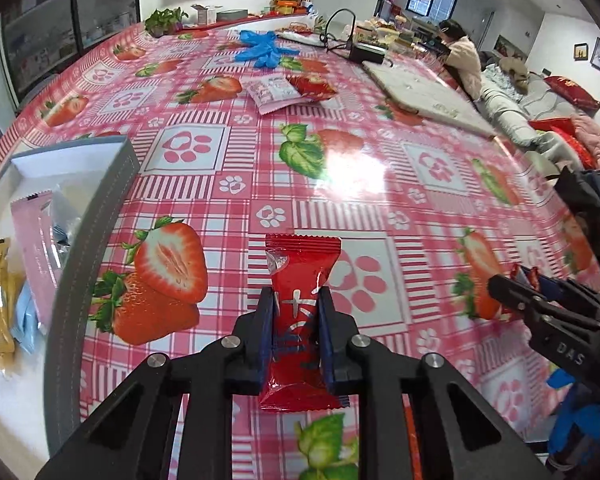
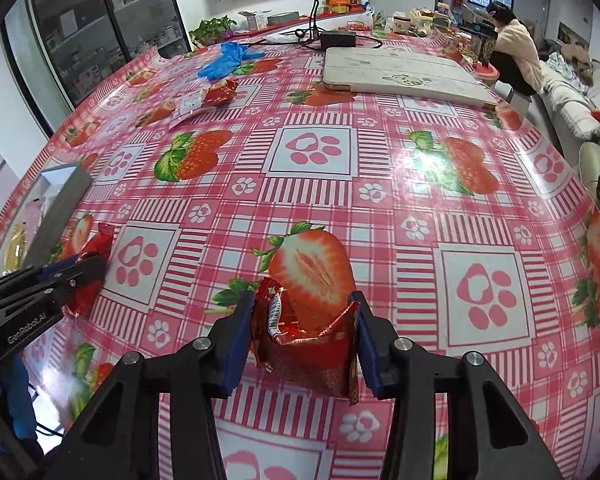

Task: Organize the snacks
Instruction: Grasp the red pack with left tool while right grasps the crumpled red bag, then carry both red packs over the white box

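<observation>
Above the strawberry tablecloth [image 1: 228, 152], the left gripper [image 1: 296, 312] pinches a red snack packet [image 1: 300, 280] while the right gripper [image 2: 304, 328], level alongside, clamps a crumpled red wrapper [image 2: 312, 348].

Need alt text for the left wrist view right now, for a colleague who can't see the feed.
The left gripper is shut on a red snack packet above a strawberry-print tablecloth. At left, a grey box holds pink, yellow and blue packets; at right, the right gripper grips another red wrapper. Two more packets lie farther back.
</observation>
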A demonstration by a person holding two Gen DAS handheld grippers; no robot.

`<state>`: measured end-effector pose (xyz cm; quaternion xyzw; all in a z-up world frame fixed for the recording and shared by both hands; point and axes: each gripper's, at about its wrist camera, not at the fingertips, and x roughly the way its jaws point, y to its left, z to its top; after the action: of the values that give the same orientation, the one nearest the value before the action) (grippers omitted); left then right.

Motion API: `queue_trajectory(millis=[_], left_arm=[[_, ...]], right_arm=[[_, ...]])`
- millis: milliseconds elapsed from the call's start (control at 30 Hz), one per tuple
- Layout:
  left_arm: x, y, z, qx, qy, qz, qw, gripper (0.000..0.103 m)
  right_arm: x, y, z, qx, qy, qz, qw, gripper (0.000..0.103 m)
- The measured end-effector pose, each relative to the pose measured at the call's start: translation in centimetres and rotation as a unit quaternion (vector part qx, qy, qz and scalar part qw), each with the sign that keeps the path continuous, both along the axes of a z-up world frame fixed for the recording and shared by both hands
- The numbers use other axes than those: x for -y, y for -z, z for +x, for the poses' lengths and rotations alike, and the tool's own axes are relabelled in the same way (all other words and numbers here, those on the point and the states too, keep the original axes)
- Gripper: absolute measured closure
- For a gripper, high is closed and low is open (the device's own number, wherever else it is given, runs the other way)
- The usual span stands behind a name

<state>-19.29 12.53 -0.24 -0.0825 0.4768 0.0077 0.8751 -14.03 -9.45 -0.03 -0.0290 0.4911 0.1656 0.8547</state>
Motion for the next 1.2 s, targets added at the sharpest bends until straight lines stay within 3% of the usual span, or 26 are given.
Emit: queue_trajectory(millis=[367,667,800,967,1200], left_arm=[[-4.0,-6.3,-3.0,0.073,-0.014,-0.007,0.9972,0.081],[-12.3,-9.2,-6.1,0.115,-0.087,0.014,0.9894,0.081],[-16.2,-8.7,-7.4,0.117,-0.131,0.016,0.9844,0.081],[-20.0,-6.3,-8.0,0.089,-0.173,0.002,0.9808,0.081],[-22.1,-4.3,-8.4,0.066,-0.191,-0.009,0.9793,0.081]], right_arm=[[-3.0,-3.2,0.2,-0.003,-0.020,0.040,0.999,0.055],[-12.2,-5.8,0.3,0.003,-0.096,0.058,0.994,0.055],[-17.9,-6.7,-0.1,-0.001,-0.147,0.065,0.987,0.055],[-24.3,-7.2,-0.9,-0.019,-0.203,0.074,0.976,0.055],[-30.8,-6.0,-1.3,-0.032,-0.248,0.060,0.966,0.055]])
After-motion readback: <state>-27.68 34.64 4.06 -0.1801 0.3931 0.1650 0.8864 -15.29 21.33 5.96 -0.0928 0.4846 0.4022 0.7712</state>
